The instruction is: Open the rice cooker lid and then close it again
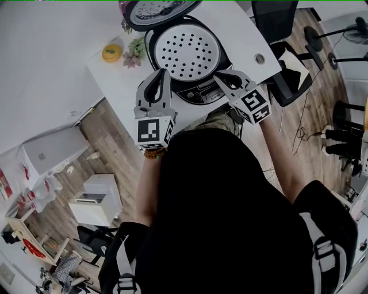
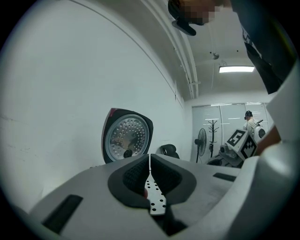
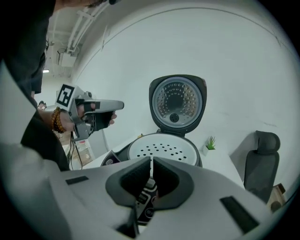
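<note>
At the far left of the white worktop point(image 1: 112, 86), a small yellow object point(image 1: 112, 53) is lying near a little green plant point(image 1: 135, 50) that is standing just beside the rice cooker point(image 1: 187, 57).

The left gripper point(image 1: 163, 73) is being held level over the worktop's near edge and is pointing towards the cooker's left side. The right gripper view shows it hanging in the air, clear of the pot. Its fingers point(image 2: 136, 176) are pressing together, with nothing between them.

The rice cooker is sitting in the middle of the worktop, against the wall. Its lid point(image 1: 155, 10) is standing fully open and upright at the back, showing its round metal inner face. A white perforated tray point(image 1: 187, 51) is lying in the pot's mouth.

The right gripper point(image 1: 217, 78) is tilting downwards at the cooker's front right, with its tips hovering over the control panel point(image 1: 198, 92). Whether they are touching it cannot be told. Its fingers point(image 3: 129, 180) are also pressing together on nothing.

Further right, a dark chair point(image 1: 276, 23) is standing at the worktop's end.
</note>
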`<control>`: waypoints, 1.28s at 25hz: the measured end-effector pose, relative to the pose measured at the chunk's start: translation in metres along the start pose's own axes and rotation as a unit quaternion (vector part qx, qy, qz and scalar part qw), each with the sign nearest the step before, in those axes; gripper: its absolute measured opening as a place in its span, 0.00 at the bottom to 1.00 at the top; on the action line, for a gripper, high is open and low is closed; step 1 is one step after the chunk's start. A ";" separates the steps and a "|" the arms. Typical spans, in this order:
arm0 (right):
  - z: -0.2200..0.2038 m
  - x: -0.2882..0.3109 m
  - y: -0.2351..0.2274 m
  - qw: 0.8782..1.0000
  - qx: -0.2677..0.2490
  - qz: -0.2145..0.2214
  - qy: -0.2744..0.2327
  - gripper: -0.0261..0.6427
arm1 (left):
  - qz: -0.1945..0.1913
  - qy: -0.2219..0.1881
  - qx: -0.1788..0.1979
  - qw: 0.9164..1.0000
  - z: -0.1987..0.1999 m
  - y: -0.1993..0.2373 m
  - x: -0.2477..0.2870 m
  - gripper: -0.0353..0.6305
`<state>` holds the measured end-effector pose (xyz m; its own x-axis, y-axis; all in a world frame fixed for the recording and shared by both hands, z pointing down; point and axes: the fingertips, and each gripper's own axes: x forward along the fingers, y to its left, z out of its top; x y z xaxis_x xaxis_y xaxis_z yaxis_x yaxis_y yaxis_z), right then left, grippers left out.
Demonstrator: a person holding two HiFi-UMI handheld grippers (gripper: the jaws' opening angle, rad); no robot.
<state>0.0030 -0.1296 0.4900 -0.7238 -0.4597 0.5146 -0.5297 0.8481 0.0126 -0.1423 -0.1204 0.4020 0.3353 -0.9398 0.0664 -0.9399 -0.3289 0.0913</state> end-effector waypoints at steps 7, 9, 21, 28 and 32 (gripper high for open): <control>0.032 -0.011 -0.020 0.999 -0.012 -0.022 -0.036 0.08 | -0.003 0.018 0.008 1.000 -0.004 0.008 -0.003 0.09; 0.040 -0.015 -0.023 0.998 -0.021 -0.028 -0.044 0.08 | 0.007 0.015 0.012 1.000 0.000 0.014 -0.003 0.09; 0.081 -0.021 -0.043 0.995 -0.032 -0.043 -0.083 0.09 | 0.015 -0.006 0.033 0.999 0.031 0.027 0.009 0.09; 0.095 -0.020 -0.045 0.994 -0.042 -0.035 -0.091 0.21 | -0.001 -0.003 0.047 0.999 0.044 0.028 0.016 0.20; 0.102 -0.021 -0.050 0.994 -0.047 -0.037 -0.097 0.22 | 0.005 -0.005 0.054 0.999 0.051 0.034 0.017 0.22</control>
<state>-0.0005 -0.1894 0.3907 -0.7608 -0.5561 0.3345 -0.5479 0.8267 0.1282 -0.1715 -0.1520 0.3555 0.3259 -0.9438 0.0561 -0.9448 -0.3272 -0.0165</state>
